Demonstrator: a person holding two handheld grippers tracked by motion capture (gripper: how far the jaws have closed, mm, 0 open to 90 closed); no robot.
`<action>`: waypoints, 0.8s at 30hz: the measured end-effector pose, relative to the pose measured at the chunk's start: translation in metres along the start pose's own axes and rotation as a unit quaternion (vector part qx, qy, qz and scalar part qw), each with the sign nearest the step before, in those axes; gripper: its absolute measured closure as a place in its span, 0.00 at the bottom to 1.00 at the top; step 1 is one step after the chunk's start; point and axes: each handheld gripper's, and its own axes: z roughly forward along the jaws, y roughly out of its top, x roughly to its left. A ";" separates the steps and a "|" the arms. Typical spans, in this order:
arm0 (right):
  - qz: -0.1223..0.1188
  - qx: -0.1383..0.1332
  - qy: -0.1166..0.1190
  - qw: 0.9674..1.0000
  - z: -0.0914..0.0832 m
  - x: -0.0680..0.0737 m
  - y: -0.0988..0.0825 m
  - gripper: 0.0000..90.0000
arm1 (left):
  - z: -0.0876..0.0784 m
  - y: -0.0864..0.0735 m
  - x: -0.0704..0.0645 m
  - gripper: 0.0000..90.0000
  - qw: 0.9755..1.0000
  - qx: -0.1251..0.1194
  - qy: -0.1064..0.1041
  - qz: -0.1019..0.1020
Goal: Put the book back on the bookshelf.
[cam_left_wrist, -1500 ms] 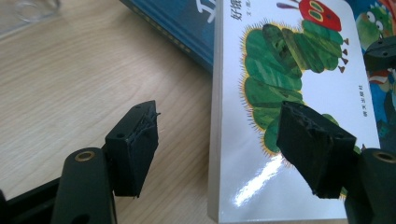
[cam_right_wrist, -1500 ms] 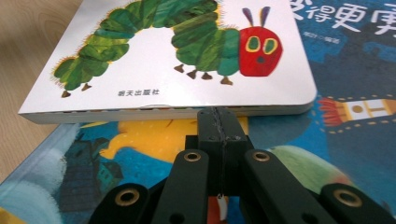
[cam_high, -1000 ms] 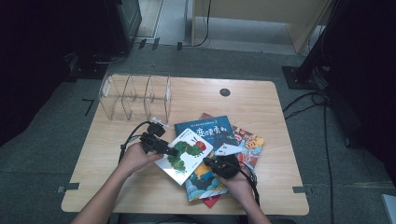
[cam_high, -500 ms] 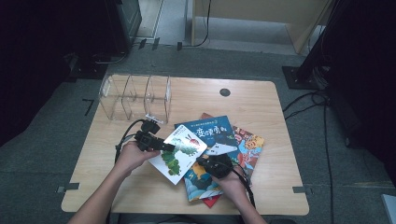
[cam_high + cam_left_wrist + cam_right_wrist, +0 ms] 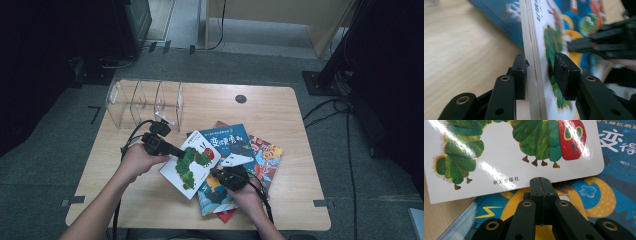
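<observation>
Right gripper (image 5: 227,175): nearest the person, jaws pressed fully together, nothing between them. In the right gripper view the closed tip (image 5: 540,185) sits at, perhaps just under, the lower edge of the white glossy board book with the green caterpillar cover (image 5: 499,152).

Left gripper (image 5: 170,149): its jaws have just been closing and now straddle the book's left edge. In the left gripper view one pad touches the underside; the other stands a sliver off the cover (image 5: 534,50), so no firm clamp yet.

Caterpillar book: tilted, left edge raised off the wooden tabletop (image 5: 280,107), right part resting on the dark blue book (image 5: 227,142) atop the spread pile.

Key relation: the book's long axis runs diagonally, from near left to far right; the left gripper is on its edge.

Farther: clear acrylic divider rack (image 5: 145,102), standing behind the left gripper, likely the book's destination.
</observation>
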 end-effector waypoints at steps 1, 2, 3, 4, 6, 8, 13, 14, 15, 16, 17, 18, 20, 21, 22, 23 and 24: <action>-0.003 0.000 -0.003 1.000 0.000 0.000 0.000 1.00 | 0.000 0.002 -0.006 0.75 1.000 0.005 -0.021 0.003; -0.007 0.000 -0.004 1.000 0.001 0.001 0.001 1.00 | 0.001 0.004 -0.013 0.77 1.000 0.009 -0.026 0.012; -0.009 -0.001 -0.006 1.000 0.001 0.001 0.001 1.00 | 0.001 0.006 -0.020 0.78 1.000 0.012 -0.013 0.021; -0.009 -0.001 -0.006 1.000 0.001 0.001 0.001 1.00 | 0.001 0.006 -0.020 0.79 1.000 0.012 -0.013 0.021; -0.011 -0.002 -0.007 1.000 0.001 0.002 0.001 0.99 | 0.005 0.012 -0.029 0.80 0.999 0.030 0.008 0.022; -0.009 -0.003 -0.005 1.000 0.000 0.000 0.001 0.96 | 0.006 0.015 -0.030 0.81 0.999 0.034 0.010 0.018; -0.021 -0.010 -0.006 1.000 -0.002 -0.004 0.001 0.85 | 0.000 0.017 -0.030 0.85 0.999 0.028 0.002 0.032; -0.025 -0.013 -0.009 1.000 -0.003 -0.005 0.001 0.84 | -0.002 0.017 -0.029 0.86 0.999 0.027 0.004 0.036; -0.025 -0.014 -0.012 1.000 -0.005 -0.007 0.001 0.83 | -0.003 0.017 -0.029 0.86 0.999 0.027 0.008 0.033; -0.021 -0.014 -0.013 1.000 -0.007 -0.009 0.001 0.82 | -0.006 0.016 -0.027 0.86 0.999 0.026 0.012 0.031; -0.021 -0.014 -0.013 1.000 -0.007 -0.009 0.001 0.82 | -0.006 0.016 -0.027 0.86 0.999 0.026 0.012 0.031; -0.018 -0.019 -0.015 1.000 -0.010 -0.013 0.001 0.81 | -0.007 0.016 -0.026 0.86 0.999 0.024 0.015 0.031; -0.019 -0.021 -0.020 0.999 -0.012 -0.017 0.002 0.80 | -0.013 0.013 -0.023 0.86 0.999 0.019 0.029 0.027; -0.020 -0.021 -0.026 0.999 -0.014 -0.020 0.002 0.79 | -0.016 0.011 -0.022 0.86 0.999 0.014 0.035 0.021; -0.021 -0.021 -0.031 0.999 -0.015 -0.023 0.002 0.78 | -0.020 0.009 -0.019 0.86 0.999 0.009 0.038 0.018; -0.021 -0.023 -0.036 0.999 -0.016 -0.025 0.002 0.77 | -0.023 0.007 -0.017 0.86 0.999 0.004 0.042 0.015; -0.020 -0.023 -0.039 0.999 -0.017 -0.028 0.002 0.77 | -0.027 0.004 -0.014 0.86 0.999 0.000 0.046 0.010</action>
